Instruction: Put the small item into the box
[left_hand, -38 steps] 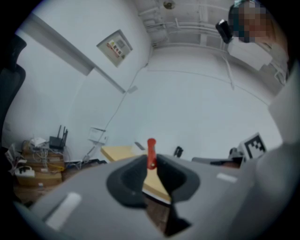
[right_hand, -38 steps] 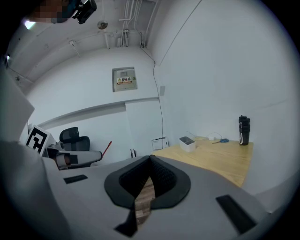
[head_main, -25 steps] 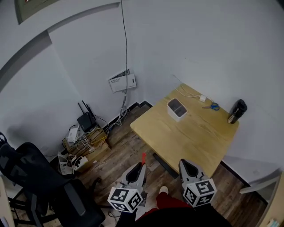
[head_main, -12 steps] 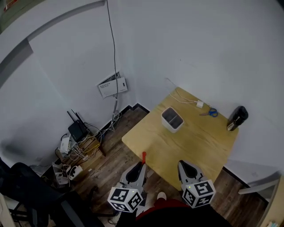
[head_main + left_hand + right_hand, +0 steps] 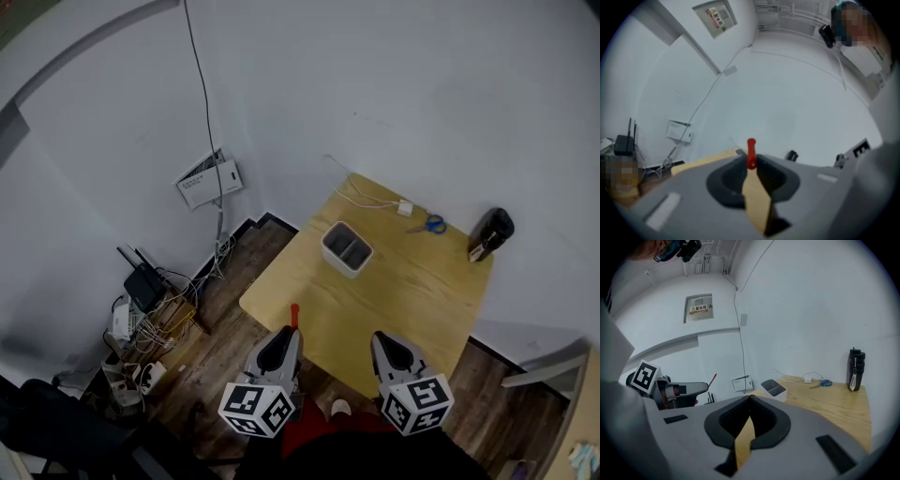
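Observation:
A small red stick (image 5: pixel 294 315) pokes out of the tips of my left gripper (image 5: pixel 290 332), which is shut on it just off the table's near edge. In the left gripper view the red stick (image 5: pixel 751 149) stands up from the closed jaw tips of the left gripper (image 5: pixel 751 168). The white box (image 5: pixel 346 248) with two compartments stands on the wooden table (image 5: pixel 394 300), well beyond both grippers. My right gripper (image 5: pixel 379 338) hovers over the table's near edge, shut with nothing in it. The right gripper view shows the right gripper (image 5: pixel 750 398) with the box (image 5: pixel 773 390) ahead of it.
At the table's far side lie blue scissors (image 5: pixel 427 224), a white charger (image 5: pixel 405 207) with its cable, and a black bottle (image 5: pixel 489 234). A router and tangled cables (image 5: pixel 141 286) sit on the floor at left, below a white wall panel (image 5: pixel 208 178).
The view has shifted: table and box have slid left and nearer, the office chair has left the frame. Both grippers keep their pose, the left still holding the red stick.

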{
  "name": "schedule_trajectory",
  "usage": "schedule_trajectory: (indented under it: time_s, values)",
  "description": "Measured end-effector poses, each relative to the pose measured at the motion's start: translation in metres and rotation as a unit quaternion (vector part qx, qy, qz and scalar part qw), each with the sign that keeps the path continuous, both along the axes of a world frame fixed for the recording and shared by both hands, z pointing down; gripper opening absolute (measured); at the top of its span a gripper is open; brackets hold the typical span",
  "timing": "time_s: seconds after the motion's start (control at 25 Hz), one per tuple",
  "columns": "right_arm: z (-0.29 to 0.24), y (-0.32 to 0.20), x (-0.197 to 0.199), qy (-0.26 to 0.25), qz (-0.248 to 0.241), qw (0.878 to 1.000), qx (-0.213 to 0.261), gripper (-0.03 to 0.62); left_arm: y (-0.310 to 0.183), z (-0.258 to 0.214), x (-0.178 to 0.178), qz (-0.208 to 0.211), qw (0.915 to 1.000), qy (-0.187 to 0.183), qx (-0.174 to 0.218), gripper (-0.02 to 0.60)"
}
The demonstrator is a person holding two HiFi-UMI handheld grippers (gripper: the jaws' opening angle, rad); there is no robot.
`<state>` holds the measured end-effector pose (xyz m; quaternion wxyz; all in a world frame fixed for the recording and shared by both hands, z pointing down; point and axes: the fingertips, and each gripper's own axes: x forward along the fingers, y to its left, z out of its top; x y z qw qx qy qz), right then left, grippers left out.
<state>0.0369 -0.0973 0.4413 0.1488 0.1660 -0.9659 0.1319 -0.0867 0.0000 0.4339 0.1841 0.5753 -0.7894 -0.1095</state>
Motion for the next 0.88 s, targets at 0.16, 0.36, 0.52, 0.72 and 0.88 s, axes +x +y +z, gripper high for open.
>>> schedule_trajectory:
  time_s: [0.16, 0.36, 0.52, 0.72, 0.88]
  values:
    - [0.002, -0.009, -0.02, -0.003, 0.032, 0.999, -0.003, 0.008, -0.015, 0.001, -0.026, 0.029, 0.9996, -0.001, -0.003, 0.063]
    - [-0.003, -0.018, -0.059, -0.011, 0.075, 0.997, -0.006, 0.008, -0.035, -0.005, -0.065, 0.078, 0.9969, -0.008, -0.009, 0.063]
    - [0.004, -0.026, -0.079, -0.004, 0.107, 0.994, -0.013, 0.008, -0.051, -0.005, -0.089, 0.111, 0.9938, -0.008, -0.009, 0.063]
    - [0.004, -0.035, -0.095, -0.002, 0.144, 0.99, -0.01, 0.008, -0.068, -0.002, -0.112, 0.14, 0.9901, 0.0, -0.004, 0.063]
    - [0.001, -0.039, -0.099, 0.001, 0.168, 0.986, -0.006, 0.008, -0.082, -0.002, -0.12, 0.164, 0.9865, 0.007, -0.001, 0.063]
